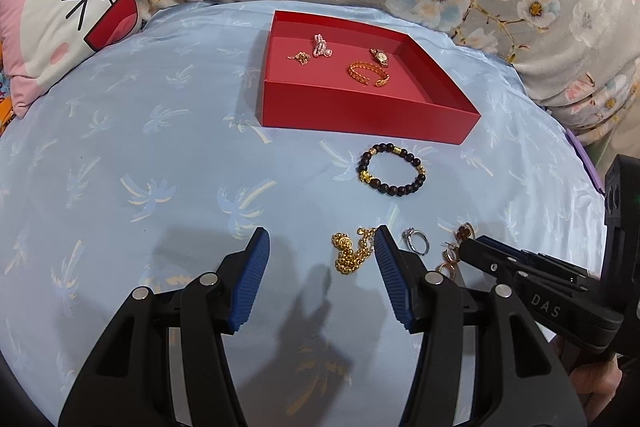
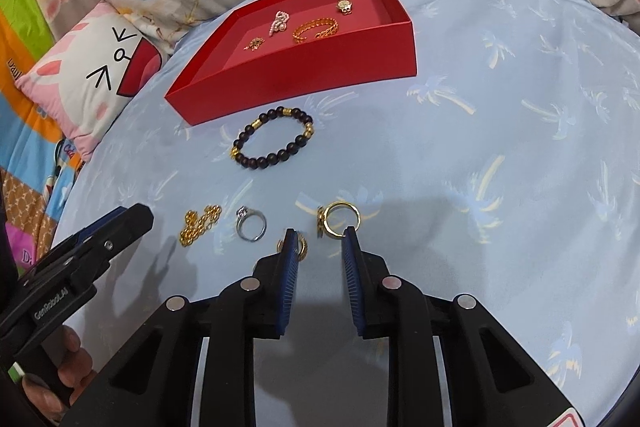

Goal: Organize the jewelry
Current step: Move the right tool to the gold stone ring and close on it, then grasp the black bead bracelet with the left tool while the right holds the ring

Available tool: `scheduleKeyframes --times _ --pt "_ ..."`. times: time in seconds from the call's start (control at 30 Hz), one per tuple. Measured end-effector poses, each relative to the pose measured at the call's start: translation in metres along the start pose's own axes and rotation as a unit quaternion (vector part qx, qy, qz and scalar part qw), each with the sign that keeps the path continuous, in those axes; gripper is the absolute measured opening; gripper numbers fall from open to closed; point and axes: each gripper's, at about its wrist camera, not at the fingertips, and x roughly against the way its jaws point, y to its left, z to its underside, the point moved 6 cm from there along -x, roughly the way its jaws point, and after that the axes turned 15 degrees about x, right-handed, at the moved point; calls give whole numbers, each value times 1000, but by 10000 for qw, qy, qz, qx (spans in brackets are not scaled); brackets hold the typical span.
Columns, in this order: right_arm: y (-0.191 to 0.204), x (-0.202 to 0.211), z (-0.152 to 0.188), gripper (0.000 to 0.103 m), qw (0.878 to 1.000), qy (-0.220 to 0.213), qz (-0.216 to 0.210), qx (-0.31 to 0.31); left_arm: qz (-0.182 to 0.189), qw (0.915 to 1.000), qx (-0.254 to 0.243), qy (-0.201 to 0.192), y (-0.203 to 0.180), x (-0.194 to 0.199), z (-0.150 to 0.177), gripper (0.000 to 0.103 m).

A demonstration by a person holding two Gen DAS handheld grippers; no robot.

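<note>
Currently four pieces in red box (image 1: 360,107) — five on sheet; left hand-held gripper (image 1: 320,247), right hand-held gripper (image 2: 318,239) both released.

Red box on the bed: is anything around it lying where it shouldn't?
Yes. The shallow red cardboard box holds four pieces, yet a dark beaded bracelet, a silver ring, a gold ring and a gold chain lie loose on the sheet.

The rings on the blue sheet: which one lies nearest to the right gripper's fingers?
The gold ring, just ahead of the right gripper; the silver ring lies further left.
</note>
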Motion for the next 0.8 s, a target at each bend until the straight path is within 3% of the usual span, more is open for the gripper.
scheduleKeyframes --times 0.27,0.53,0.8 --pt "-3 -10 -14 21 10000 -58 49 -34 -4 10000 -24 -3 -4 -5 -5 53" --pt "3 -14 -19 20 9982 -97 466 354 34 9999 -95 4 -17 -24 -25 53" --pt "-11 -8 -14 19 9990 -84 409 169 129 9996 -115 216 -34 -52 -34 53"
